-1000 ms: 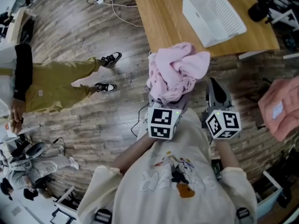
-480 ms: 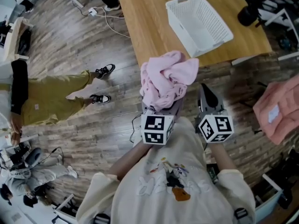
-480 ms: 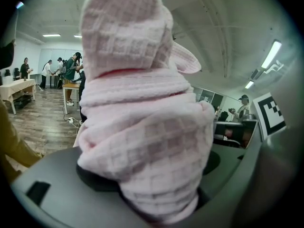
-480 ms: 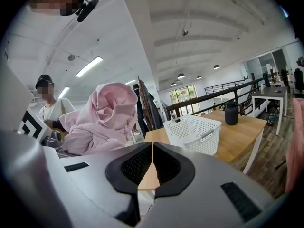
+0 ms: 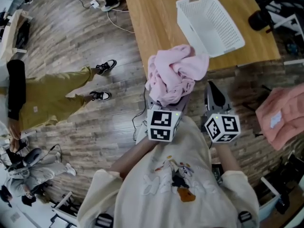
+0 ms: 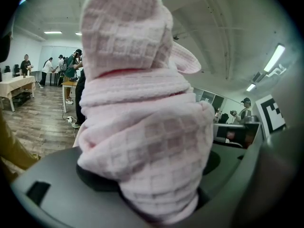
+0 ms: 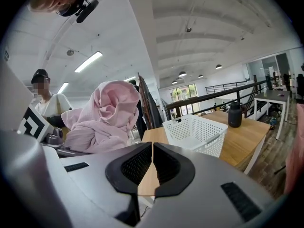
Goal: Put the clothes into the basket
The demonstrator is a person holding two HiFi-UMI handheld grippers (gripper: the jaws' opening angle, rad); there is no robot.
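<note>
Wood-plank floor [image 5: 95, 127] of an open workroom; entries run from the wearer outward. Item one: left gripper [image 6: 156, 194], jaws set wide and clamped on a thick bundle of pink waffle-knit garment [image 5: 175, 72]. The bundle piles up above the jaws and fills that gripper's own view, and it is carried in the air, touching neither floor nor tabletop. Item two: right gripper [image 7: 151, 167], just beside the left, jaws pressed together with nothing between them, aimed at the tabletop. Item three: light wooden tabletop [image 5: 156, 18], whose near edge passes behind the upper part of the bundle in the head view. Item four: white perforated basket [image 5: 211, 23], no cloth seen inside, standing on the tabletop beyond the bundle and to its right. Sundries: salmon-pink cloth [image 5: 280, 118] at the right margin, off the tabletop; bystander in olive trousers [image 5: 47, 94] on the floor at left. Change over the last second: grip and pose of both grippers are unaltered, the bundle sits the same way in the left jaws, and the tabletop's near edge and the basket have shifted slightly lower in the head view, closer to the grippers. Reading: the carrier is closing on the tabletop. Task status: transport stage, garment not yet in the basket. Outstanding, by judgement: carry the bundle forward and rightward over the basket rim, then part the left jaws.
</note>
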